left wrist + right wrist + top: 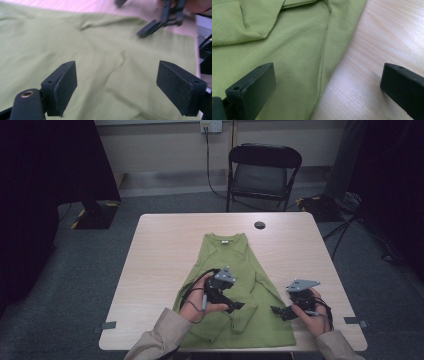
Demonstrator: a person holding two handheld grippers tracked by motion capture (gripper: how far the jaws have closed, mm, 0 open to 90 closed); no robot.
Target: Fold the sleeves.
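Note:
A green long-sleeved shirt (235,270) lies flat on the pale wooden table (160,255), collar toward the far side and sleeves folded inward. My left gripper (237,306) hovers over the shirt's lower middle, pointing right. In the left gripper view it (117,87) is open, with only green cloth (100,50) under the jaws. My right gripper (277,311) sits near the shirt's lower right part, pointing left, and it also shows in the left gripper view (160,22). Its own view shows it (327,87) open over the shirt's seamed edge (322,72) and bare wood (367,62).
A small black round disc (259,225) lies on the table beyond the collar. A black folding chair (264,170) stands behind the table. Grey tape tabs (105,325) (355,320) mark the near corners. Stand legs (345,225) reach in at the right.

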